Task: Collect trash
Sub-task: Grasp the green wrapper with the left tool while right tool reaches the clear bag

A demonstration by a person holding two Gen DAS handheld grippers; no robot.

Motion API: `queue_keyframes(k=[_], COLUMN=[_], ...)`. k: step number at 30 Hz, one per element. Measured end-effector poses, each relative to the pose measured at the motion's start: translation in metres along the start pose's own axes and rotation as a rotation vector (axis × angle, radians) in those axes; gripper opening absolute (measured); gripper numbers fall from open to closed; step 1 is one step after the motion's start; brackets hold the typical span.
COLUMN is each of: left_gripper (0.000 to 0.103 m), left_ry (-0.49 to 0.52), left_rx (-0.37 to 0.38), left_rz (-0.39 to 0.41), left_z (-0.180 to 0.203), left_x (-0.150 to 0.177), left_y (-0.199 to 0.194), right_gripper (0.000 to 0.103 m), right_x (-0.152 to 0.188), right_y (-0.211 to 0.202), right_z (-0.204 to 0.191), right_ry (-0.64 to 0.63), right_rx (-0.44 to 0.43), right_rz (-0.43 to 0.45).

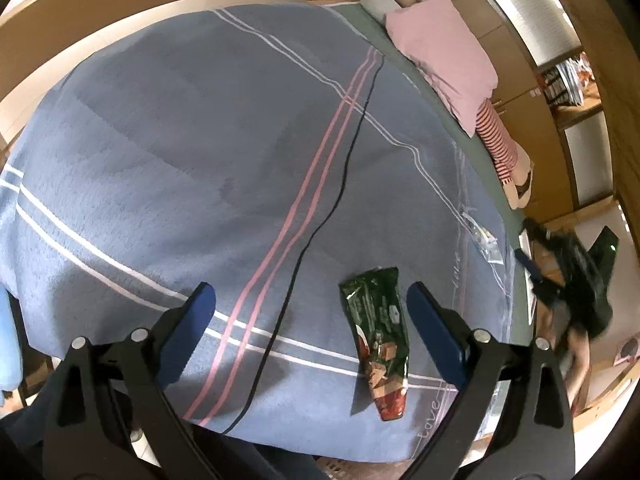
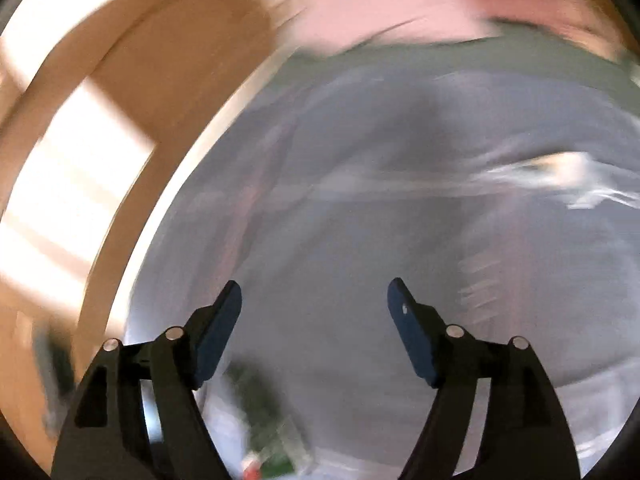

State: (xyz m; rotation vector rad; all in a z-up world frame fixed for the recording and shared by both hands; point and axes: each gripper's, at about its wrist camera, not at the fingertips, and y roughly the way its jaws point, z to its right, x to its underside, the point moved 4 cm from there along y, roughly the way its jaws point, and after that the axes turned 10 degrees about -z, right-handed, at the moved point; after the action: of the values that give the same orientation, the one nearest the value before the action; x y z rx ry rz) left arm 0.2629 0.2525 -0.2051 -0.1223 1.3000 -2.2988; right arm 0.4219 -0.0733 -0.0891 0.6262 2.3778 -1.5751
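A green and red snack wrapper (image 1: pixel 378 344) lies flat on the blue striped blanket (image 1: pixel 180 152). It sits between the fingers of my left gripper (image 1: pixel 310 292), close to the right finger. The jaws stand wide and touch nothing. A clear plastic wrapper (image 1: pixel 486 240) lies near the blanket's right edge. The right wrist view is heavily blurred. In it my right gripper (image 2: pixel 315 290) is open over the blanket (image 2: pixel 360 220) with nothing between its fingers. A green and red smear, likely the snack wrapper (image 2: pixel 272 452), shows at the bottom, and a pale streak, likely the clear plastic (image 2: pixel 560 176), at the right.
A black cable (image 1: pixel 340 184) runs down the blanket. A pink pillow (image 1: pixel 440 52) and a red-striped cloth (image 1: pixel 496 136) lie along the bed's far right side. The wooden bed frame (image 1: pixel 120 4) curves around the back. A blurred black shape (image 1: pixel 576 276) with a person's arm is beyond the right edge.
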Motion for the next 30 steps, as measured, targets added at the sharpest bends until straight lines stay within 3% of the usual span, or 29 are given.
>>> queue_keyframes(k=[3, 5, 12, 17, 18, 19, 20, 21, 22, 25, 30], left_gripper=[0.097, 0.097, 0.097, 0.097, 0.098, 0.098, 0.098, 0.098, 0.098, 0.099, 0.098], left_ry=[0.018, 0.029, 0.044, 0.098, 0.103, 0.105, 0.103, 0.101, 0.100, 0.114, 0.161], left_rx=[-0.011, -0.015, -0.026, -0.010, -0.003, 0.012, 0.031, 0.047, 0.066, 0.087, 0.027], left_rz=[-0.005, -0.025, -0.088, -0.127, -0.138, -0.156, -0.180, -0.197, -0.220, -0.273, -0.308], left_z=[0.004, 0.005, 0.014, 0.028, 0.030, 0.033, 0.037, 0.039, 0.044, 0.059, 0.079], left_x=[0.000, 0.000, 0.001, 0.006, 0.006, 0.006, 0.007, 0.007, 0.008, 0.011, 0.017], left_y=[0.003, 0.007, 0.028, 0.042, 0.046, 0.051, 0.058, 0.063, 0.070, 0.090, 0.115], right_gripper=[0.076, 0.076, 0.076, 0.076, 0.073, 0.052, 0.020, 0.006, 0.001, 0.001, 0.001], right_x=[-0.034, -0.048, -0.063, -0.070, -0.070, -0.069, -0.068, -0.066, -0.062, -0.045, 0.009], right_y=[0.000, 0.008, 0.066, 0.099, 0.102, 0.104, 0.109, 0.115, 0.115, 0.103, 0.066], right_z=[0.047, 0.070, 0.127, 0.141, 0.142, 0.142, 0.142, 0.144, 0.143, 0.134, 0.111], right_ry=[0.114, 0.170, 0.322, 0.325, 0.310, 0.294, 0.272, 0.249, 0.235, 0.167, -0.031], right_rx=[0.138, 0.180, 0.233, 0.269, 0.283, 0.290, 0.297, 0.289, 0.277, 0.229, 0.163], right_rz=[0.097, 0.089, 0.030, 0.017, 0.020, 0.012, -0.018, -0.057, -0.069, -0.099, -0.230])
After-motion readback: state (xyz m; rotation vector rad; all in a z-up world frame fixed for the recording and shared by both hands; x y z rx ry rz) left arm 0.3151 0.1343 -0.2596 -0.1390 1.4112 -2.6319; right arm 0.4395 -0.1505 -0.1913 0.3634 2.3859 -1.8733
